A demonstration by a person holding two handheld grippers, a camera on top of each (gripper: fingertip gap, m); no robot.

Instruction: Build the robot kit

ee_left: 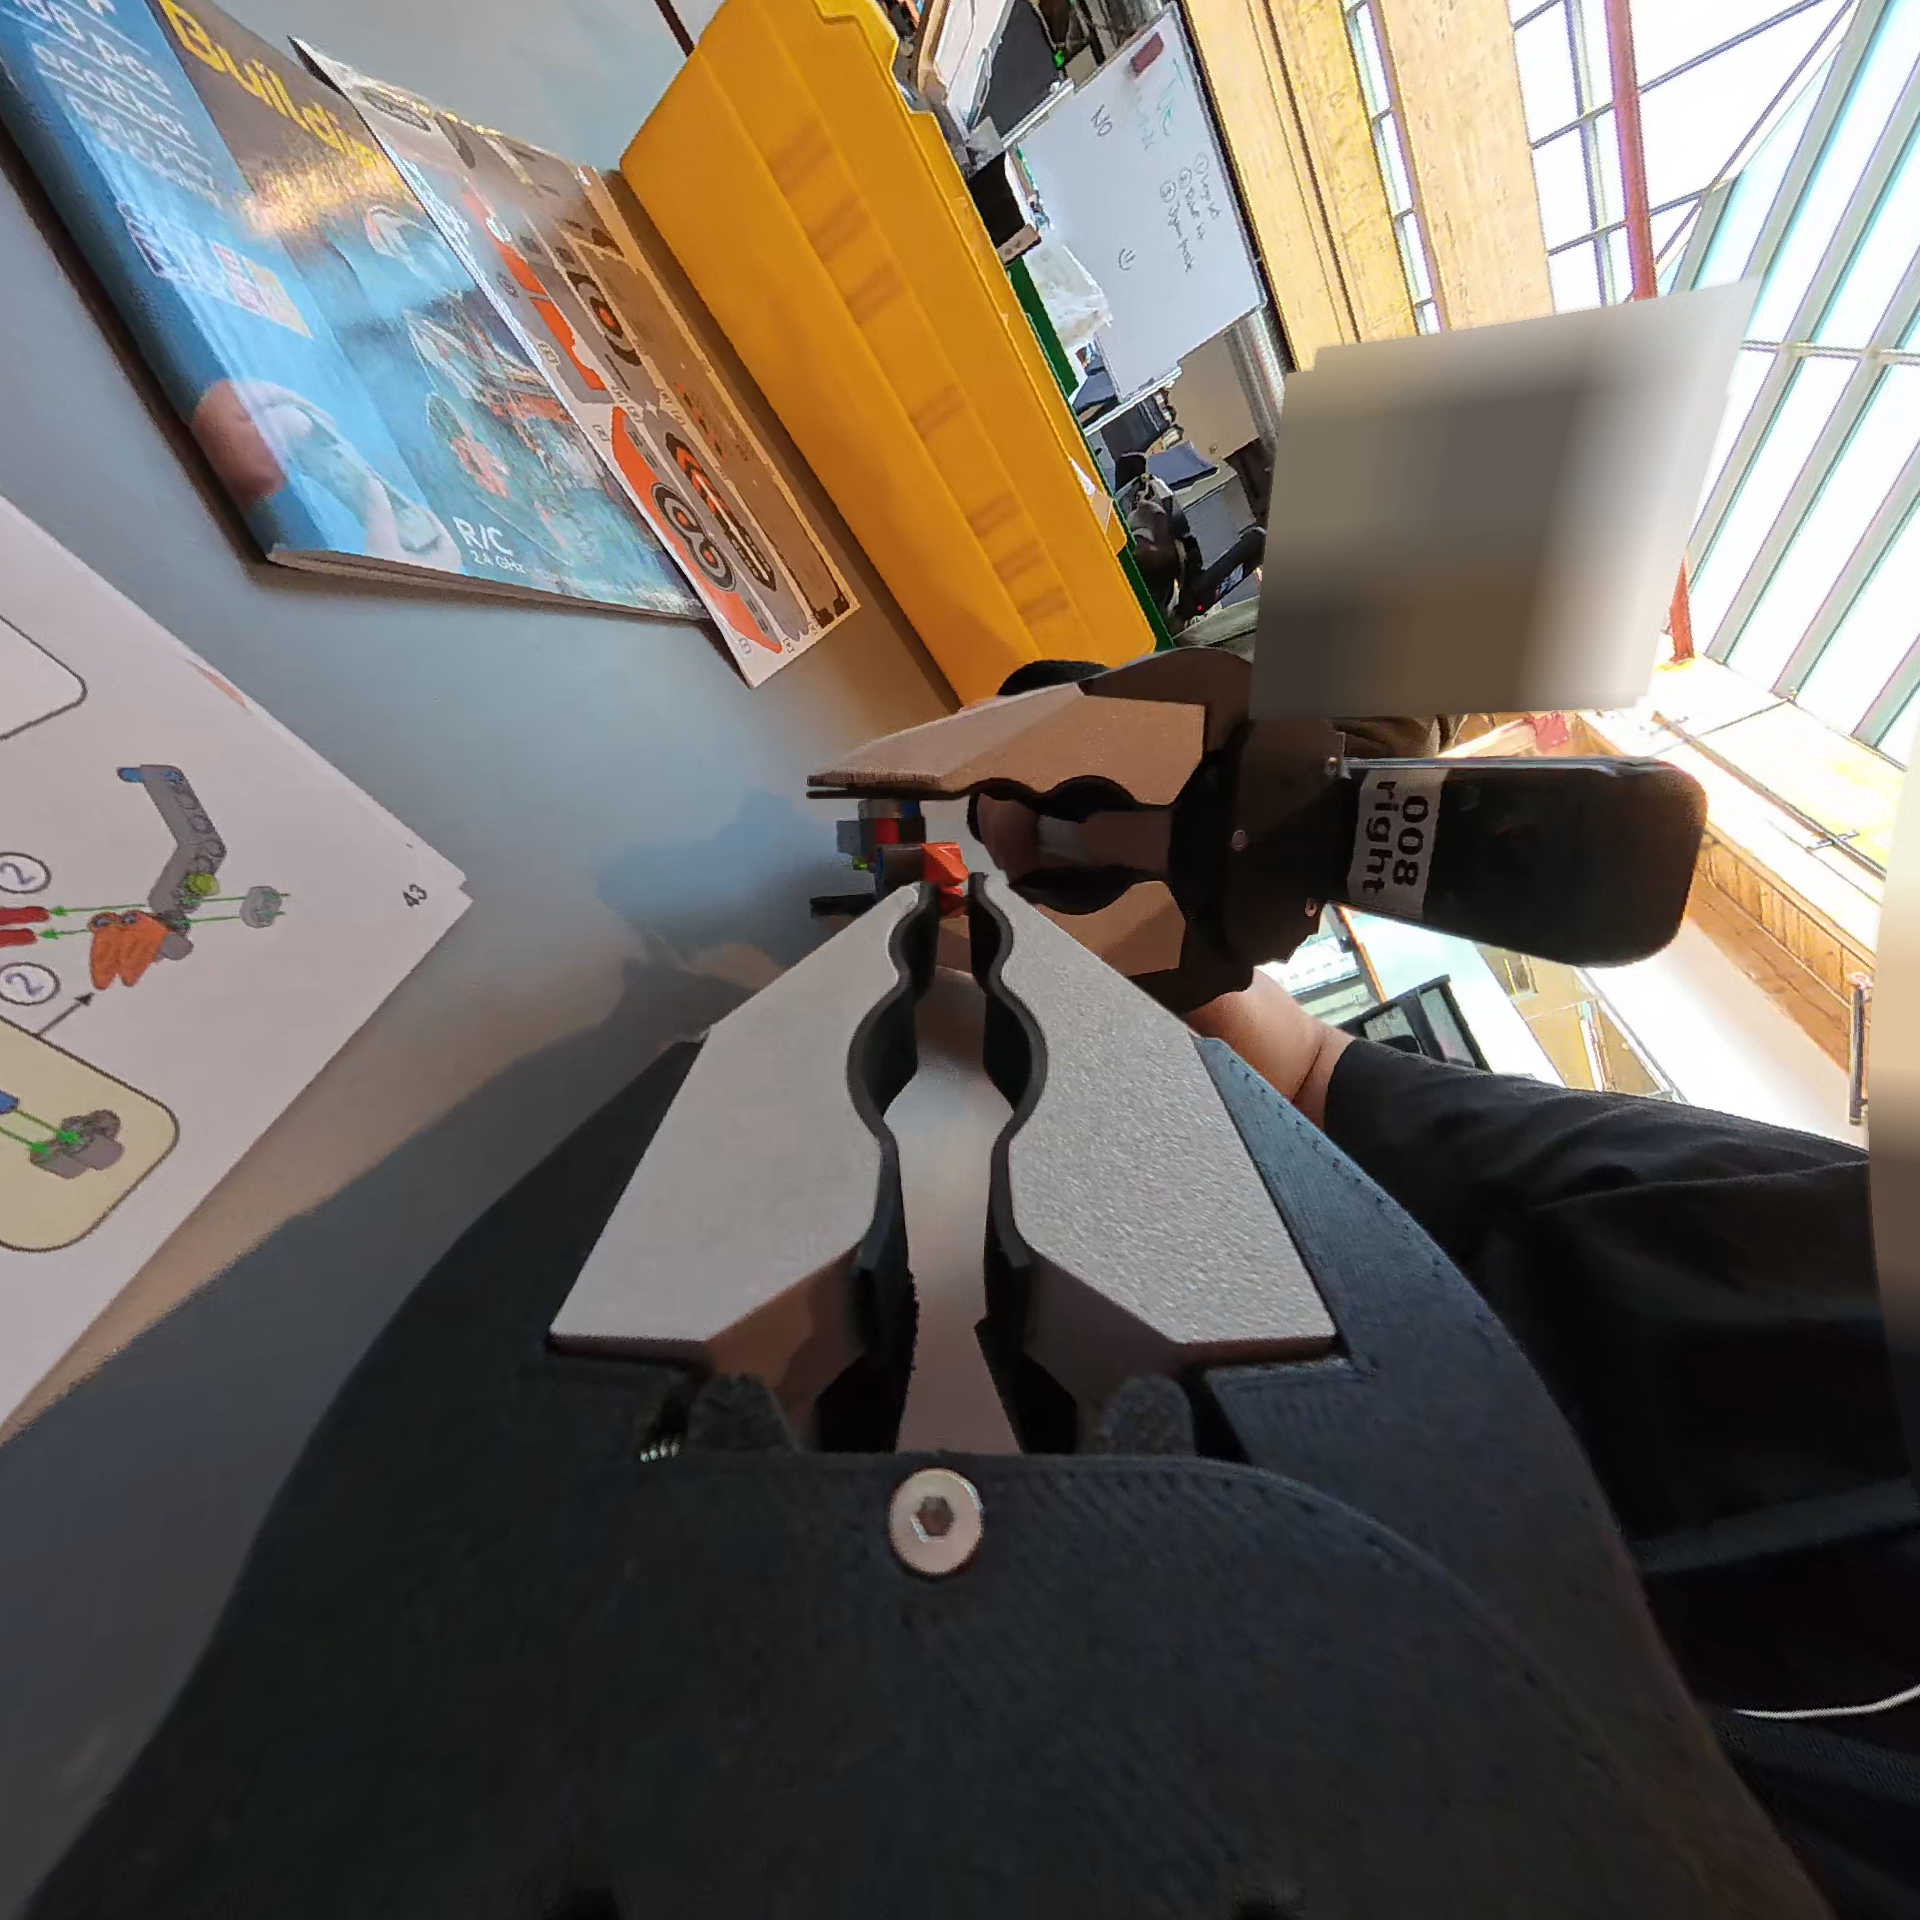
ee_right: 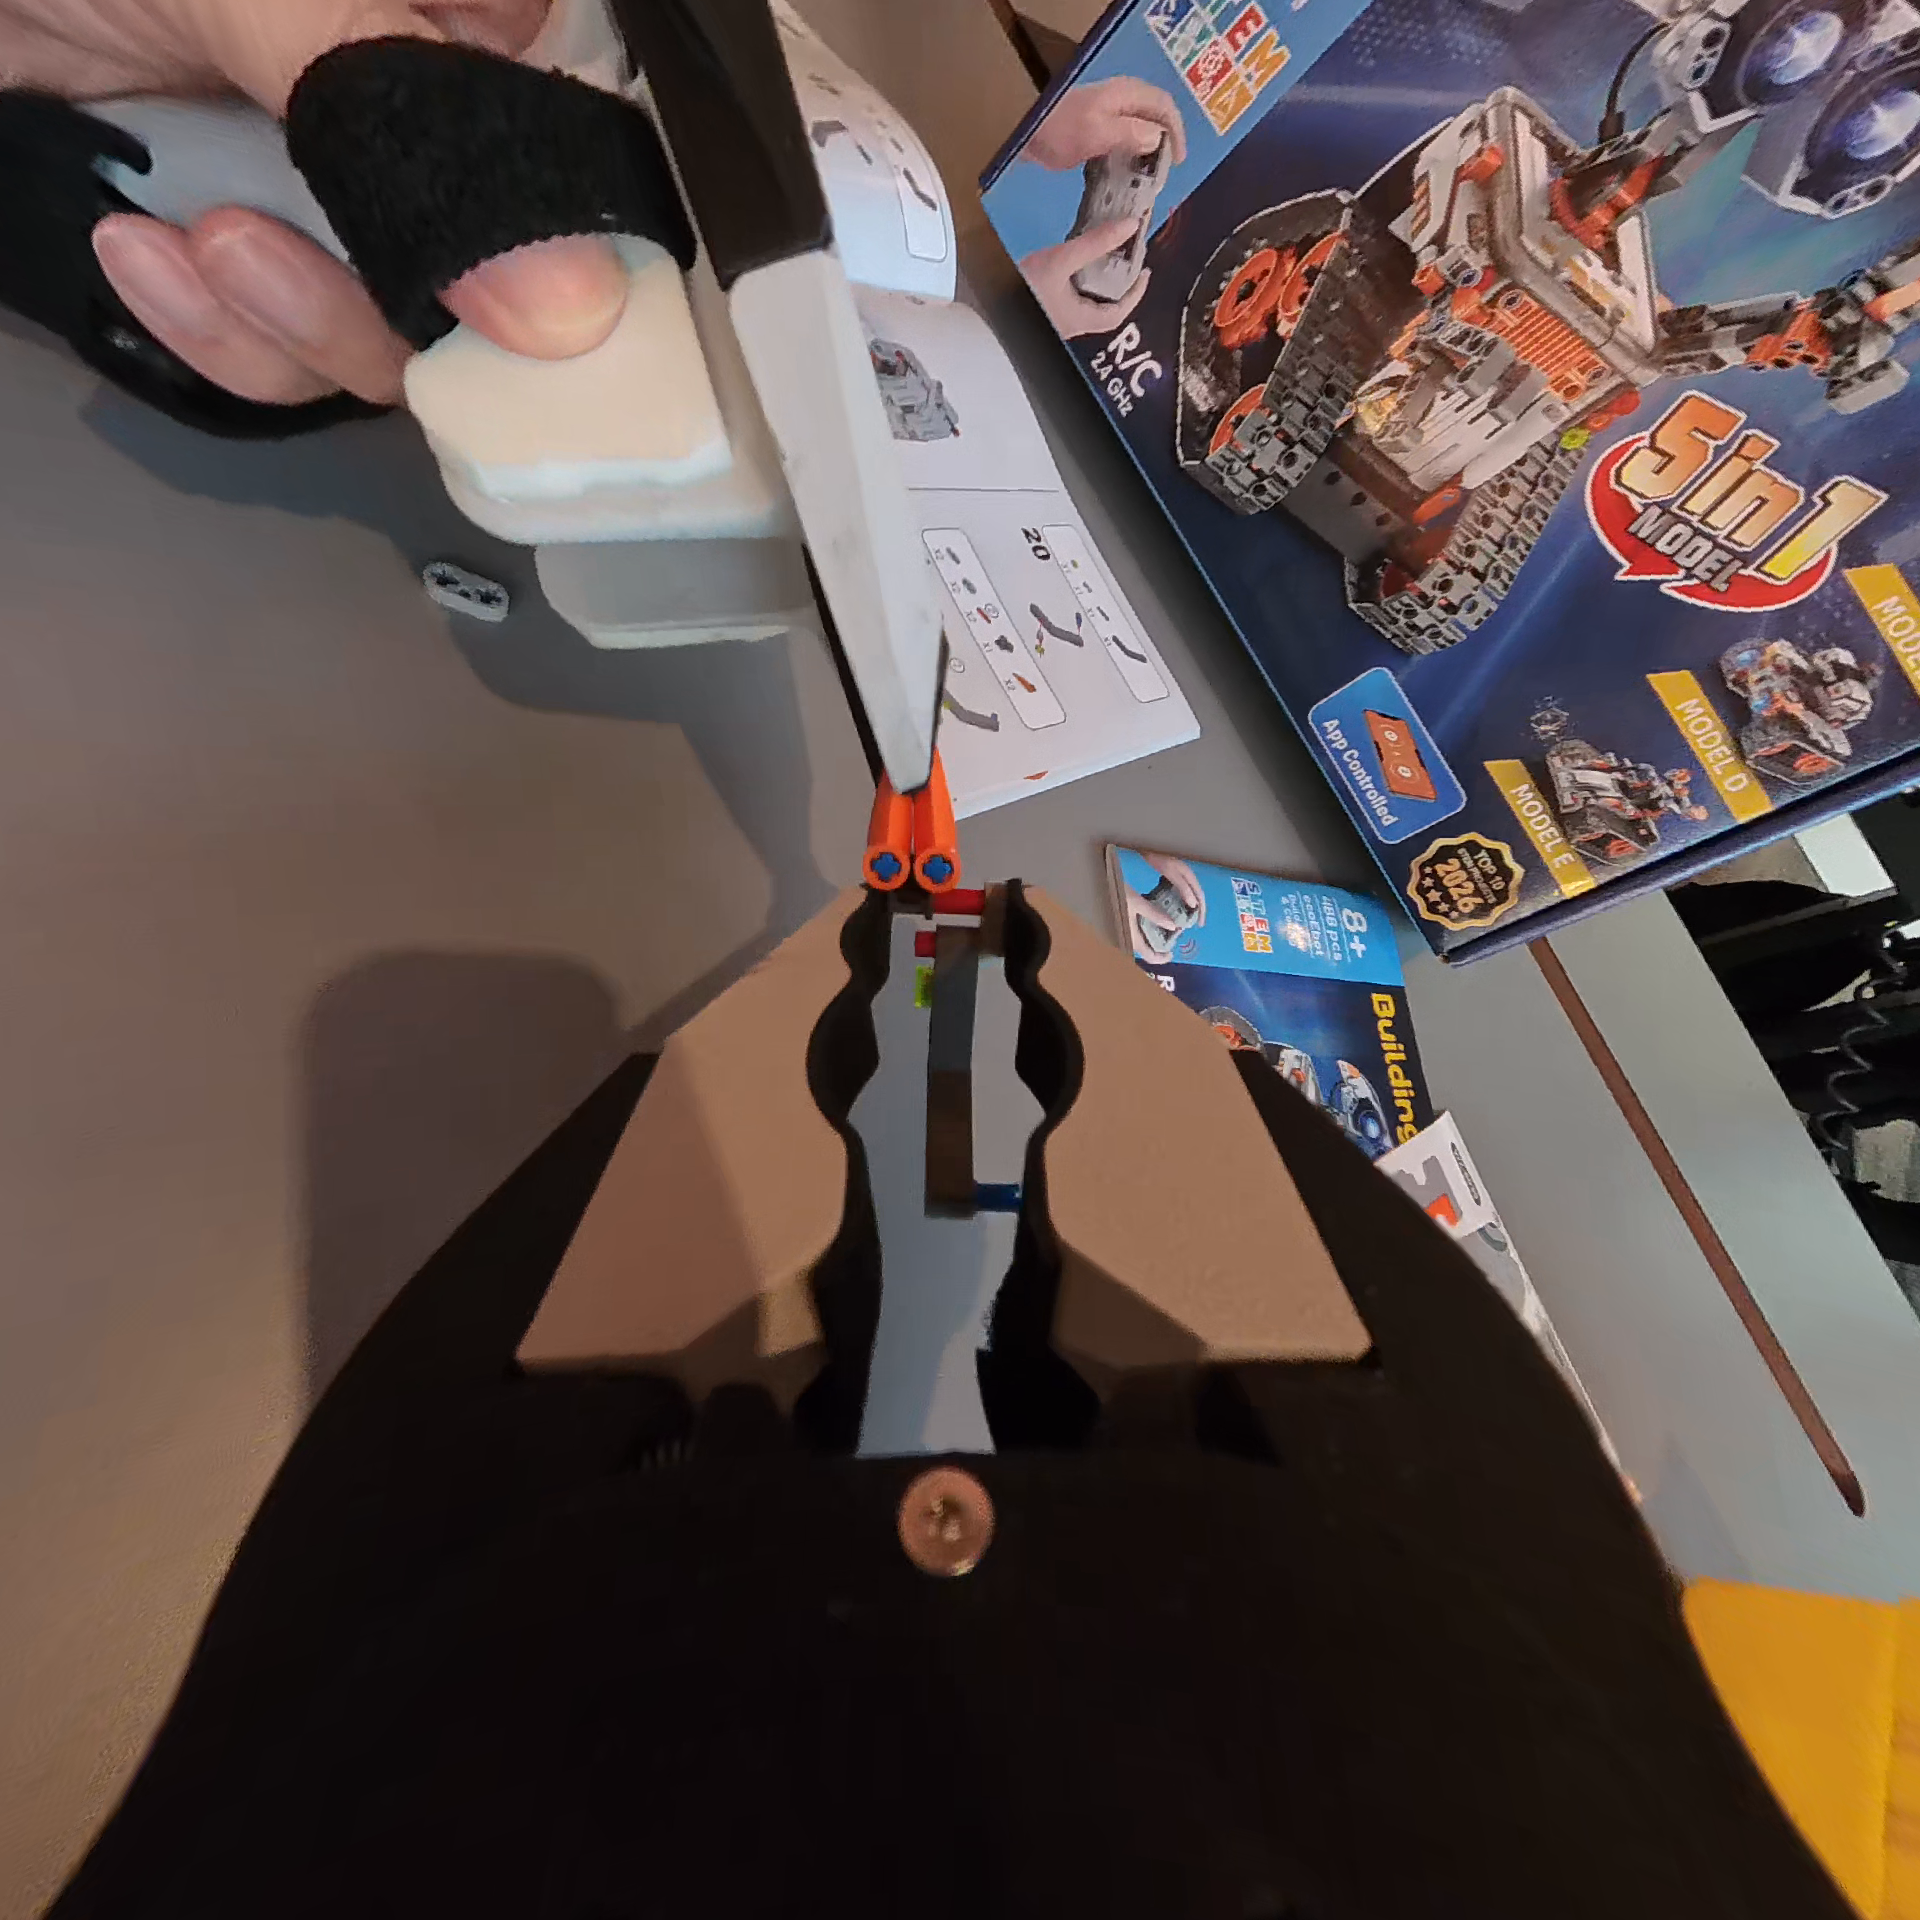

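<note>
My left gripper is shut on a small orange piece at its fingertips. In the right wrist view the left gripper comes in from the upper left, pinching two orange tubes with blue ends. My right gripper is shut on a grey beam assembly with red, blue and lime pins. The orange tubes sit right at the tip of this assembly. The right gripper also shows side-on in the left wrist view, holding the assembly above the grey table.
An open instruction booklet and a blue toy box lie beyond the grippers. A yellow bin, a sticker sheet and a small blue booklet are nearby. A loose grey piece lies on the table. Both grippers' tips are close together, under 4 cm apart.
</note>
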